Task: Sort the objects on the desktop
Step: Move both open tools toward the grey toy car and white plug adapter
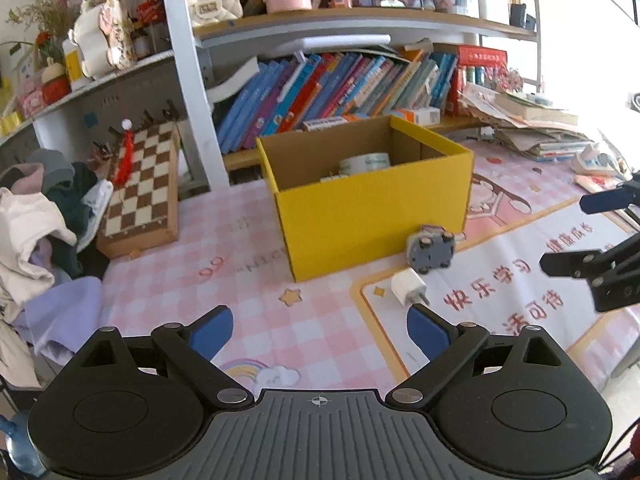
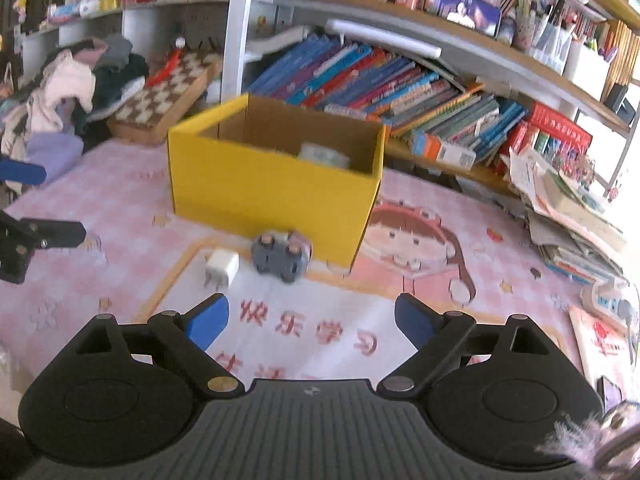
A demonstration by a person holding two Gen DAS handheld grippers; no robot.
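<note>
A yellow cardboard box (image 1: 372,216) (image 2: 264,188) stands open on the pink checked desk mat, with a roll of tape (image 1: 365,162) (image 2: 324,155) inside. In front of it lie a small grey plush toy (image 1: 431,253) (image 2: 280,257) and a white charger plug (image 1: 409,289) (image 2: 221,267). My left gripper (image 1: 320,334) is open and empty, low over the mat short of the plug. My right gripper (image 2: 310,322) is open and empty too, just short of the toy and plug. Each gripper shows at the edge of the other's view.
A folding chessboard (image 1: 140,192) (image 2: 168,92) leans at the left beside a heap of clothes (image 1: 36,236) (image 2: 68,92). Shelves of books (image 1: 340,88) (image 2: 400,84) run behind the box. Stacked papers (image 1: 528,124) (image 2: 572,216) and a power strip (image 2: 612,304) crowd the right.
</note>
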